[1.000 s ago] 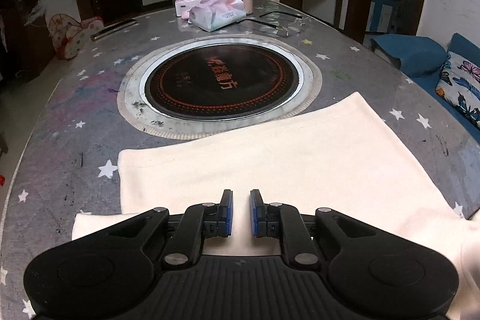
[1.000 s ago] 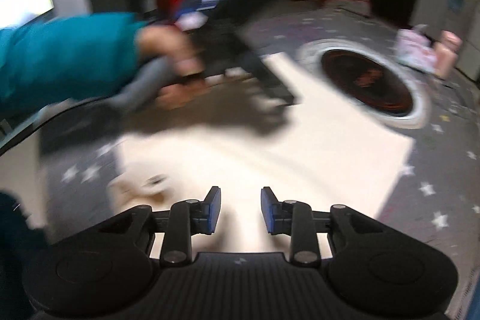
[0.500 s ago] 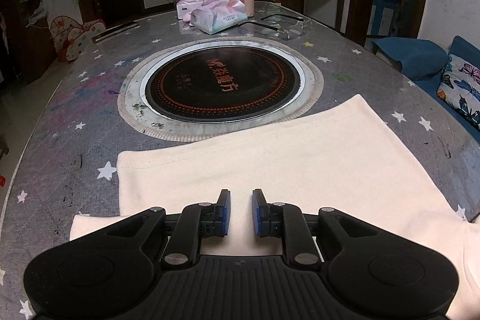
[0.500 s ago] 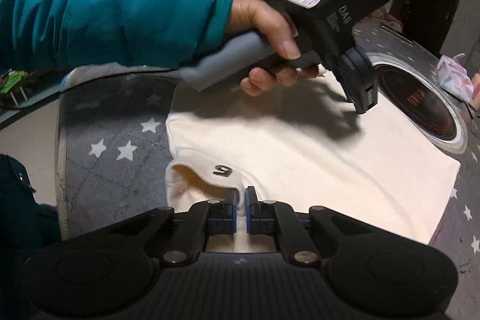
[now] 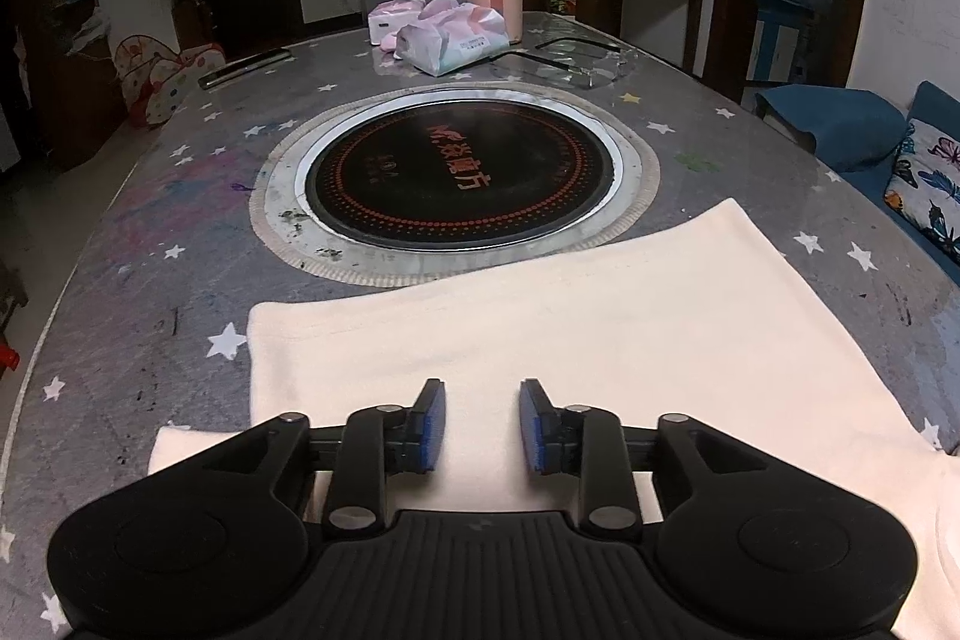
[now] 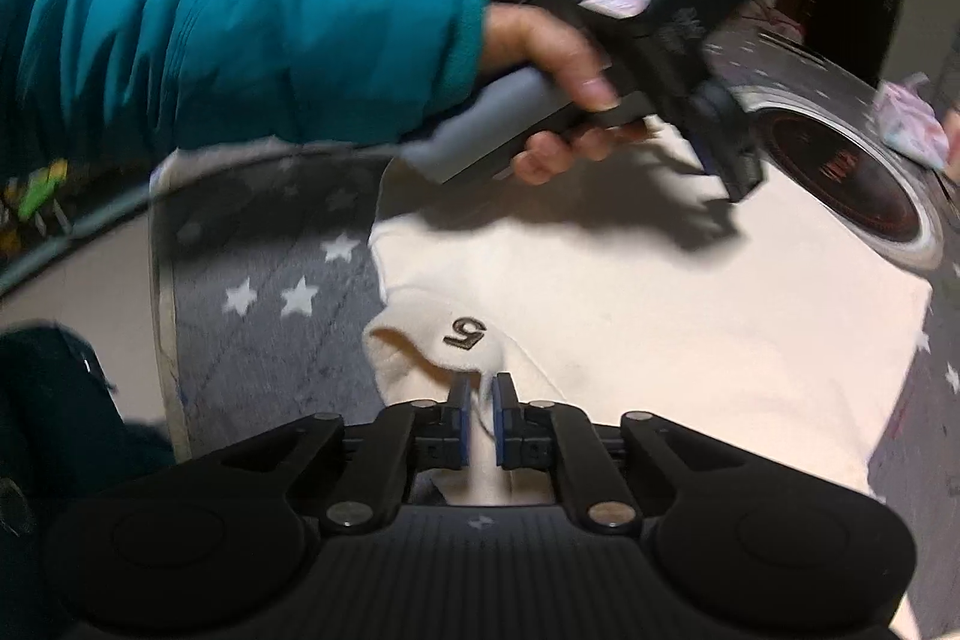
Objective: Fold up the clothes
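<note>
A cream garment (image 5: 600, 328) lies flat on the star-patterned table (image 5: 150, 280), just short of the round hob. My left gripper (image 5: 482, 424) hovers over the garment's near edge; its jaws are opening, and no cloth is pinched between the blue pads. In the right wrist view, my right gripper (image 6: 481, 421) is shut on a raised fold of the cream garment (image 6: 660, 316), just below a small dark mark (image 6: 463, 331). Across the cloth is the left gripper (image 6: 735, 172), held by a hand (image 6: 558, 58) in a teal sleeve.
A black round hob (image 5: 462, 178) is set into the table's middle. Behind it stand a pink flask (image 5: 495, 1), tissue packs (image 5: 453, 40) and a pair of glasses (image 5: 576, 58). A blue sofa with a patterned cushion (image 5: 924, 178) lies right. The table's edge (image 6: 162, 292) runs close on the left.
My right gripper moved in over the garment's corner and closed on a fold of it. The left gripper stayed put while its jaws spread wider.
</note>
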Demonstrator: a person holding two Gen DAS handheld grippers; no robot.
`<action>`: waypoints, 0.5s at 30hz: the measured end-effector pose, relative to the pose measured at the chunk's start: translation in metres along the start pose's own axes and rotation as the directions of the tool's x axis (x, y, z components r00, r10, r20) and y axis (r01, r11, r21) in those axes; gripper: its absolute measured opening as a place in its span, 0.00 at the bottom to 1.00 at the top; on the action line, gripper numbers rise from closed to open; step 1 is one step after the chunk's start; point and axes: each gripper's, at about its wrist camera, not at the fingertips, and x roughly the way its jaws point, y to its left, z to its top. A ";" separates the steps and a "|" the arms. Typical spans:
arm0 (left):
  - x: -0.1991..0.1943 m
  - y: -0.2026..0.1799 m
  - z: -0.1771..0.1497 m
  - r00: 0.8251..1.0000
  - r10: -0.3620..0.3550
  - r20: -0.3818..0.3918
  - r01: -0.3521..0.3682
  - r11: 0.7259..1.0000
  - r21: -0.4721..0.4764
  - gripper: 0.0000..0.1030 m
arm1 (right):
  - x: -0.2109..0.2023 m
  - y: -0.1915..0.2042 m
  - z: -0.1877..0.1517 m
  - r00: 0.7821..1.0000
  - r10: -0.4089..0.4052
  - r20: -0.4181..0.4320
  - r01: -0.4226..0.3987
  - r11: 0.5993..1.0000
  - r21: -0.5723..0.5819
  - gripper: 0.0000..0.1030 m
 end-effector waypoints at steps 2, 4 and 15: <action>-0.010 -0.004 -0.003 1.000 -0.010 0.020 0.010 1.000 0.013 0.30 | -0.012 -0.009 -0.004 1.000 -0.020 0.024 0.018 0.998 0.068 0.09; -0.022 -0.011 -0.006 0.998 -0.036 0.044 0.035 0.999 0.033 0.33 | -0.024 -0.019 -0.013 0.997 -0.068 0.043 0.062 0.989 0.137 0.11; -0.084 -0.071 -0.050 0.971 -0.230 0.061 0.222 0.967 0.122 0.50 | -0.082 -0.082 -0.093 0.847 -0.529 -0.047 0.494 0.754 0.433 0.35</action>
